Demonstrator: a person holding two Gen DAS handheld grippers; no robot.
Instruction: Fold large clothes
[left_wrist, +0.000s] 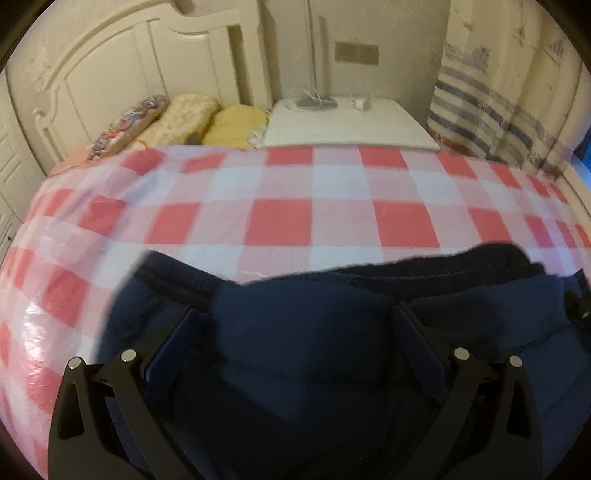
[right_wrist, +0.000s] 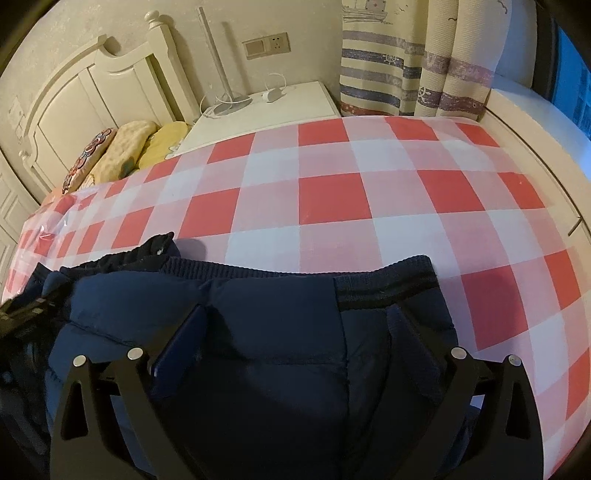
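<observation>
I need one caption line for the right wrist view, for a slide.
Right gripper open over a dark navy padded garment lying on a red-and-white checked cover.

So the bed (right_wrist: 369, 229) has a shiny red, pink and white checkered cover spread flat over it. Lying right on the cover at the near edge is a dark navy padded garment (right_wrist: 280, 332), ribbed hem facing the far side, with some black fabric bunched at its left end. Up by the cream headboard (right_wrist: 92, 92) there's a row of pillows (right_wrist: 122, 151): one patterned, one beige, one yellow.
</observation>
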